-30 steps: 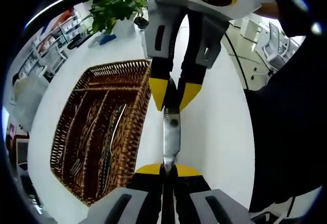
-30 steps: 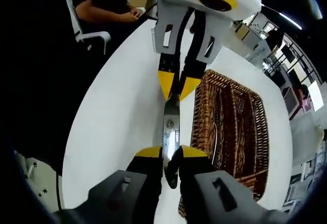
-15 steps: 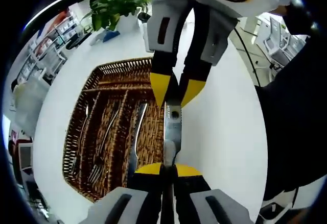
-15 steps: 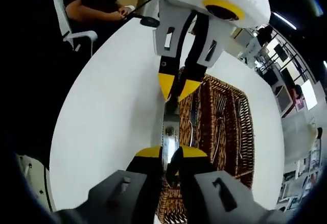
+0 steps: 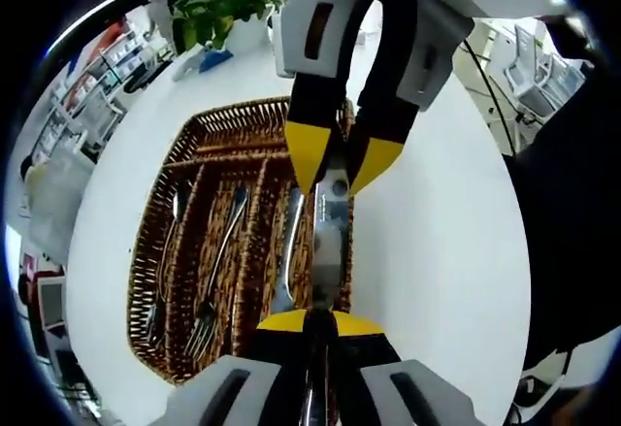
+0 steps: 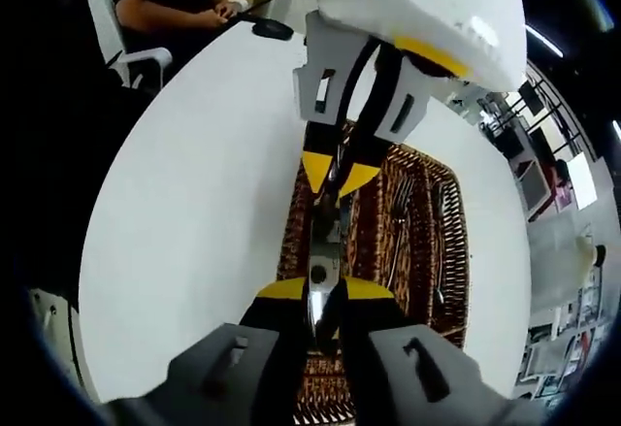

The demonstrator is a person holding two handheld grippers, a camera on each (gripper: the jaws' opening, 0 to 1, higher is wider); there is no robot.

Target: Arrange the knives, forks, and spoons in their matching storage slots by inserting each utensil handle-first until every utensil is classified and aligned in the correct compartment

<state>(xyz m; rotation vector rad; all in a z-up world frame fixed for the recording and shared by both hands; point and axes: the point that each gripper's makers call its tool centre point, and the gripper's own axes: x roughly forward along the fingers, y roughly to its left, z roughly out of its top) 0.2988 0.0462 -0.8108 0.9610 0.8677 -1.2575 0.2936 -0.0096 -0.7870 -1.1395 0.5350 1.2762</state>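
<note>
A round white desk [image 5: 437, 251] carries a brown wicker tray [image 5: 194, 183] lying directly beneath the jaws. Beyond the jaws, a potted green plant [image 5: 228, 4] stands at the desk's far edge.

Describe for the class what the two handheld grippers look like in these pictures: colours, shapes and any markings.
Both match. The left gripper has grey angular jaw housings, black fingers and yellow tips. The right gripper is built the same. Seen from the opposite view, each has a white body with a yellow ring on it, grey slotted side plates, and black fingers tapering to pointed yellow tips.
</note>
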